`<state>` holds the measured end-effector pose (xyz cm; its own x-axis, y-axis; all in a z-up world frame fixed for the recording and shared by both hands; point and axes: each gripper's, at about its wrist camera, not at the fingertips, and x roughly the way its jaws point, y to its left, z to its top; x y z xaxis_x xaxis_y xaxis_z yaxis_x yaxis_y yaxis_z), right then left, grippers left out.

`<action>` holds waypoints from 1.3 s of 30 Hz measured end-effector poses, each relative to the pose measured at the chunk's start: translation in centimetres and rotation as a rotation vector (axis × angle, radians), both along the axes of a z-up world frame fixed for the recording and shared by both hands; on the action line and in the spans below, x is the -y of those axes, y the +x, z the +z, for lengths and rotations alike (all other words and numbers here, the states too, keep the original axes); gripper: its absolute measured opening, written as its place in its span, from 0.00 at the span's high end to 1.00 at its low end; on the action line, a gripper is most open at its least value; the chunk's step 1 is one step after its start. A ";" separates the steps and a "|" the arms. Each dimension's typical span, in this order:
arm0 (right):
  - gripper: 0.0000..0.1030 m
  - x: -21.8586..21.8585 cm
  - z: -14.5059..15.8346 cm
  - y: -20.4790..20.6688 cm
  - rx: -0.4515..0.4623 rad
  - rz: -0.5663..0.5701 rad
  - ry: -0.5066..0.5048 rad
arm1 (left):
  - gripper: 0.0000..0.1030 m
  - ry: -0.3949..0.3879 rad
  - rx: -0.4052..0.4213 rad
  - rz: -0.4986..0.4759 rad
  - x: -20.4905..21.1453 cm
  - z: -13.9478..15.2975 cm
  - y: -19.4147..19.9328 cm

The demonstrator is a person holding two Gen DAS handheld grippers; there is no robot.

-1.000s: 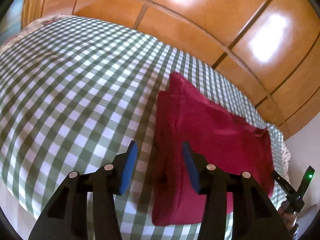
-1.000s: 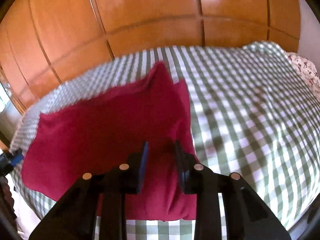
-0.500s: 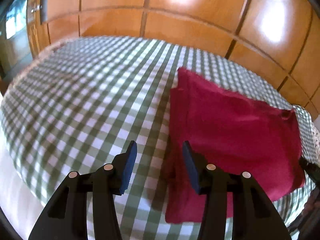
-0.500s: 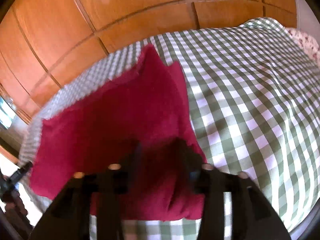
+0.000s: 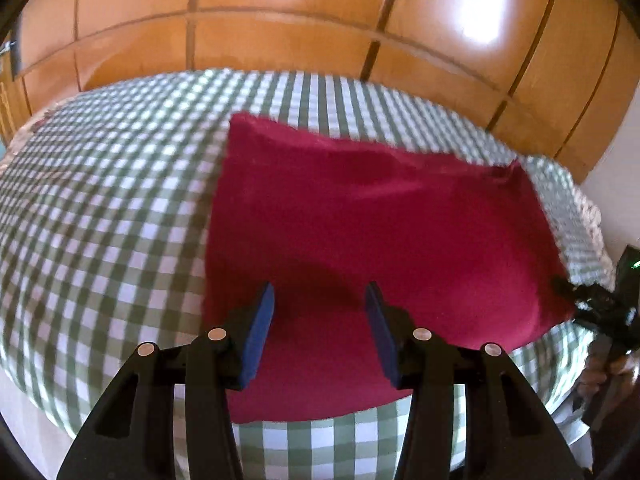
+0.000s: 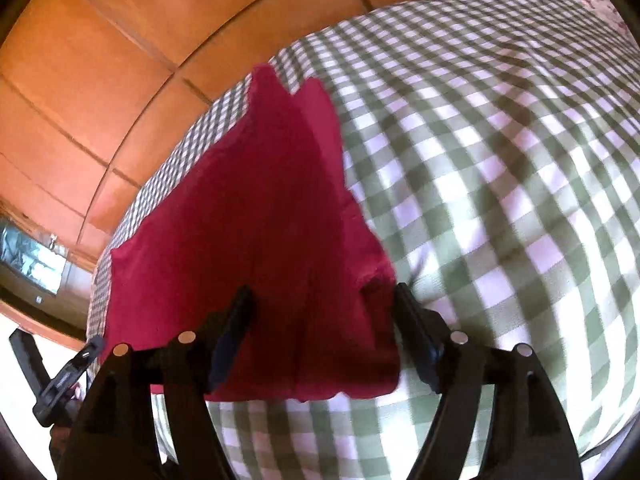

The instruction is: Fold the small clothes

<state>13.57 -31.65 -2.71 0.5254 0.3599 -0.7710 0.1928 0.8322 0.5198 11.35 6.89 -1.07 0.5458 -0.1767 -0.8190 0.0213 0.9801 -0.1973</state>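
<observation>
A dark red garment [image 5: 360, 240] lies flat on a green and white checked bedspread [image 5: 100, 220]. My left gripper [image 5: 320, 300] is open with blue pads, hovering over the garment's near left part, holding nothing. In the right wrist view the garment [image 6: 260, 220] shows with a lengthwise fold along its right side. My right gripper [image 6: 324, 300] is wide open, its jaws standing either side of the garment's near right corner, empty.
A wooden panelled wardrobe [image 5: 320, 20] stands behind the bed. The bed's near edge [image 5: 320, 448] runs just below the garment. The right gripper shows at the right edge of the left wrist view [image 5: 600, 308]. Bare bedspread [image 6: 500, 160] spreads right.
My left gripper has swung right, from beside the garment's left edge to over it. My right gripper has opened from nearly shut to wide and moved closer to the near right corner.
</observation>
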 end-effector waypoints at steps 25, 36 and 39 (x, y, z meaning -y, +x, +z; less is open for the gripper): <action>0.77 -15.9 7.1 4.2 0.054 0.326 -0.074 | 0.55 -0.092 -0.010 -0.002 -2.3 0.4 0.7; 0.75 -17.8 6.2 3.3 0.088 0.351 -0.248 | 0.52 -0.420 -0.045 -0.064 -3.6 2.3 1.7; 0.75 -17.3 6.5 2.4 0.119 0.358 -0.231 | 0.36 -0.515 -0.035 -0.124 -2.0 3.6 3.1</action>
<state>16.00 -14.37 3.83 0.4889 0.3611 -0.7941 -0.1791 0.9325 0.3138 14.46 8.90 2.55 0.4695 -0.6225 -0.6262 0.1158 0.7465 -0.6553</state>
